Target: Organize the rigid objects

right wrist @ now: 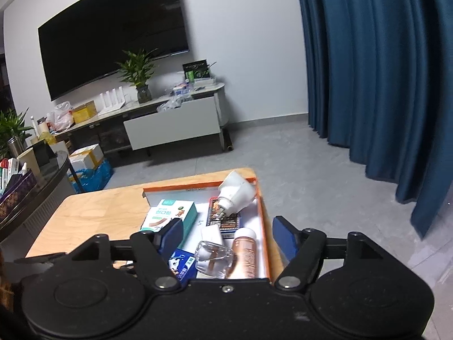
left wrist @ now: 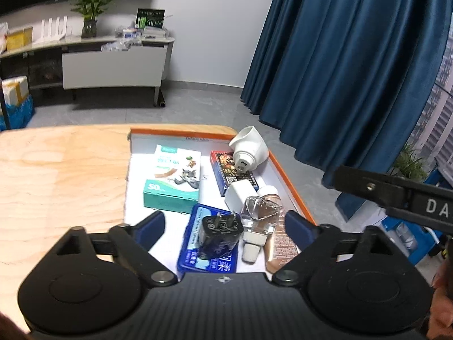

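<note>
Black charger (left wrist: 219,233) lies between gaping left gripper (left wrist: 225,226).

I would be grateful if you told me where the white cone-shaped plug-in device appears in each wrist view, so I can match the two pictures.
Left wrist view: the white plug-in device lies at the far right corner of the orange-rimmed tray, prongs toward the camera, over the dark patterned box.
Right wrist view: upper centre, same corner, tilted.
Shared landmark: the teal box.
</note>
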